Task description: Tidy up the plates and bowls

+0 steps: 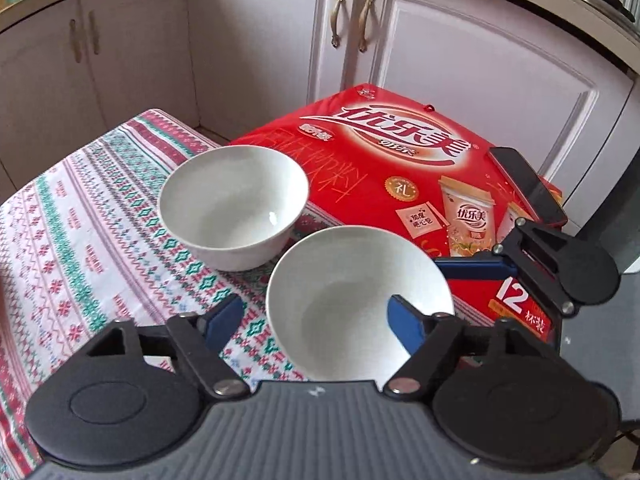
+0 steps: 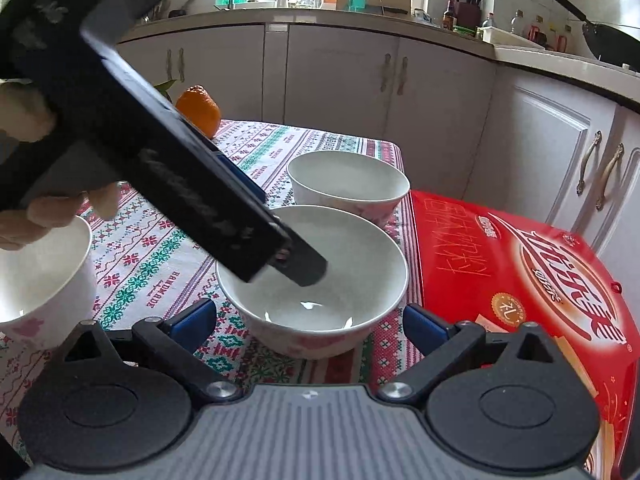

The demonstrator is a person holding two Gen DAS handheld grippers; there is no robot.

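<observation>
Nearest the lens, left tongs [image 1: 313,325]: jaws at a middling width, astride the near wall of the middle bowl [image 1: 356,300]. One finger [image 1: 404,328] inside the basin, the other outside and clear of the wall. No pad contact visible, so no grip as yet.

Right tongs [image 2: 308,322]: wide, holding nothing, aimed at the same bowl from the near side, with the bowl just ahead of the tips.

Location of the task items:
- Middle bowl upright on the patterned cloth by the right edge of the tabletop [image 2: 280,140], just beside the red carton [image 2: 520,264].
- Far bowl [image 2: 348,184] upright at the far right corner, near the carton's corner.
- Third bowl [image 2: 40,272] towards the near left, below a hand [image 2: 60,208] on the left tool.

Hazards, as judged:
- Pinching a single thin, glazed wall risks a slip or a tilt on lifting.
- Closing off-centre risks pushing the bowl along the cloth into the carton.
- With both tongs converging on one bowl, risk of a clash of fingers or a knock to the rim.
- Risk of a sweep near the far corner nudging the far bowl over the edge.
- Phone [image 1: 528,188] lying at the carton's far side, liable to slide if the carton gets bumped.

Count: three bowls, no plates in view, one orange fruit [image 2: 199,110], one carton, one phone.
</observation>
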